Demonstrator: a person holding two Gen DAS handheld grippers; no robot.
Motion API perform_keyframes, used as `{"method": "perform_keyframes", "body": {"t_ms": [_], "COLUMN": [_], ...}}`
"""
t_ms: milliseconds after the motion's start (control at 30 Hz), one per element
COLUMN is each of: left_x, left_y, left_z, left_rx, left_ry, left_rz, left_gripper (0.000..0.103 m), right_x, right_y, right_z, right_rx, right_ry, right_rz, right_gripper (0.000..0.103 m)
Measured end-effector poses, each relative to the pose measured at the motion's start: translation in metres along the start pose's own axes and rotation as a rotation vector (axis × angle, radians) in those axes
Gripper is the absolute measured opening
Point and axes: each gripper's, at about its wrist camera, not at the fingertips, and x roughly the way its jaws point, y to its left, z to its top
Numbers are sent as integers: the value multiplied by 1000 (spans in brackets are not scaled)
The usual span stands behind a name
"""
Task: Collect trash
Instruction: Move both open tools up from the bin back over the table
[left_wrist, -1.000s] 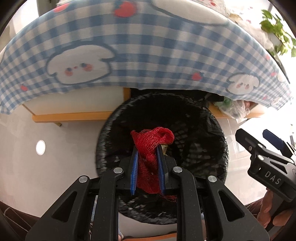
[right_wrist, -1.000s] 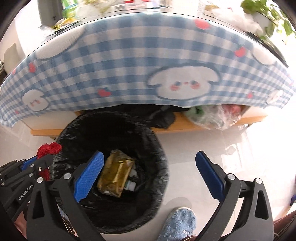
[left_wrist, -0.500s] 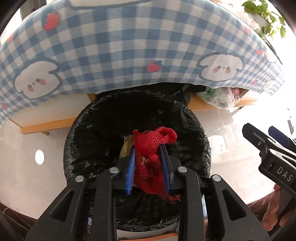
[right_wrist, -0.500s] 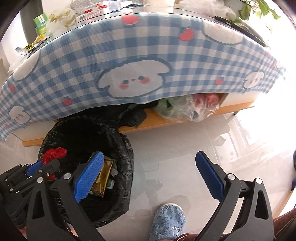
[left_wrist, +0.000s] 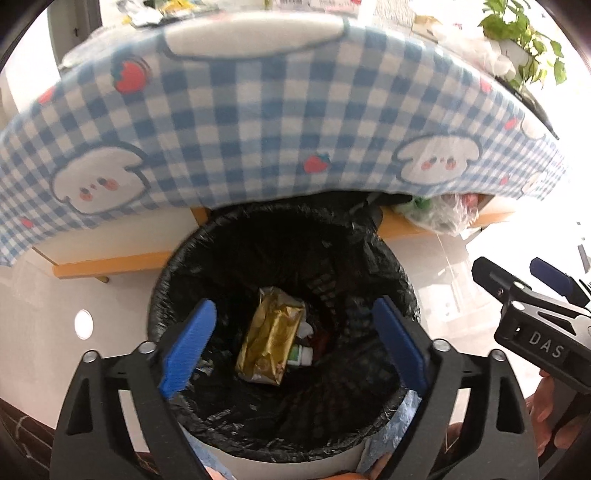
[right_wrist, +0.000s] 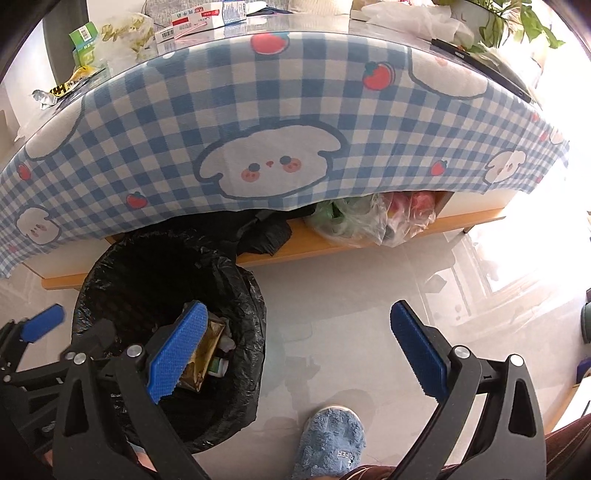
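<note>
The left tongs (left_wrist: 291, 347) hang over the black-lined bin (left_wrist: 207, 236) with jaws opening and nothing between them, and the right tongs (right_wrist: 295, 347) are spread wide and bare beside it. Down in the bin lies a crumpled gold foil pouch (left_wrist: 271, 339): light, crinkly, slippery, best pinched at a folded edge. More thin wrappers (right_wrist: 66, 86) wait on the checked tabletop (right_wrist: 258, 96).
</note>
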Motion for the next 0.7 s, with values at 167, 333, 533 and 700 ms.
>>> {"method": "perform_keyframes", "body": {"t_ms": [167, 333, 533, 700], "left_x": [-20, -39, -61, -85], "left_y": [8, 17, 31, 42], "left_z": [5, 10, 17, 26], "left_rx": [-19, -36, -57, -66], "left_ry": [-39, -61, -69, -96], "left_rz": [29, 38, 56, 49], "left_gripper": [97, 97, 97, 97], "right_x": [-11, -32, -55, -81], "right_y": [2, 5, 17, 27], "right_z": [7, 20, 34, 46], "right_rx": [5, 12, -25, -82], "right_ry": [-29, -86, -133, -190], "right_rz": [6, 7, 4, -15], "right_gripper": [95, 95, 95, 95]}}
